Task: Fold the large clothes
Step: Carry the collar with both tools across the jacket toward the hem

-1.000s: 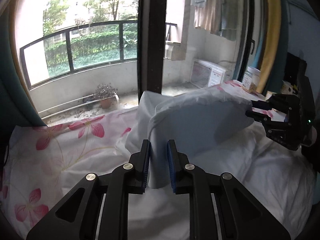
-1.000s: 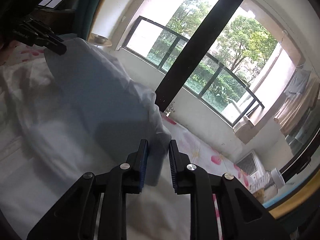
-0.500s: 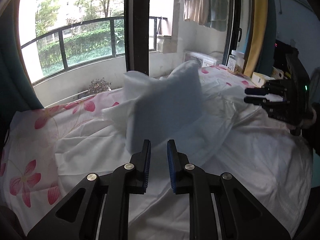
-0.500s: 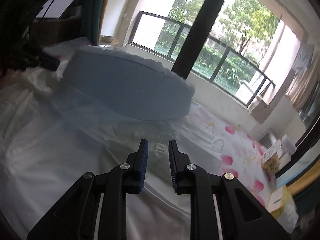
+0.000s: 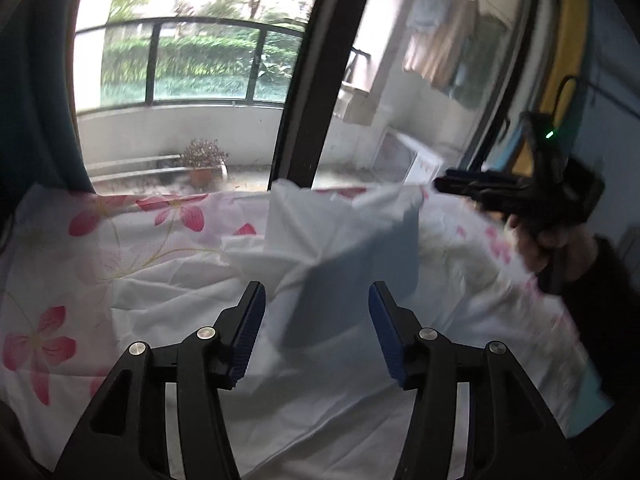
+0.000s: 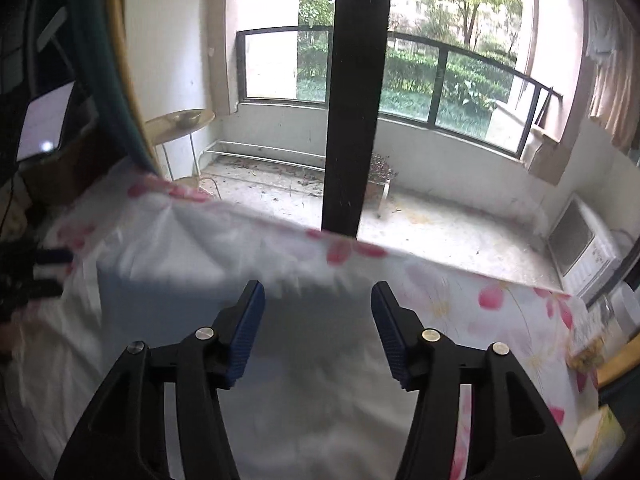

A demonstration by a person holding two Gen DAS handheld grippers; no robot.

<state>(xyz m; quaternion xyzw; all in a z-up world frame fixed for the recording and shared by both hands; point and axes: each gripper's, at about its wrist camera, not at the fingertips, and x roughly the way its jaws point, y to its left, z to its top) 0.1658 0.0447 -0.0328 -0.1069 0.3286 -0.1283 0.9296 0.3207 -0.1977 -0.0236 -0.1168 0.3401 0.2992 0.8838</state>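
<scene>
Now white garment (image 5: 344, 248) crumpled, fold billowing; both tongs just opened, empty.

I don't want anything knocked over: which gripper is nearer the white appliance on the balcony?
Right. The right gripper sits just in front of the white appliance; the left gripper is farther back and leftward. Both jaws have just opened, and the white garment lies ungripped ahead.

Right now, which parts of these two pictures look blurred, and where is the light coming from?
Left wrist view: the right gripper and the hand holding it are smeared, the trees too; its own fingers are sharp. Right wrist view: the white garment is soft and streaked, the railing crisp. In both, daylight comes through the window behind, leaving the raised cloth grey and shaded.
</scene>
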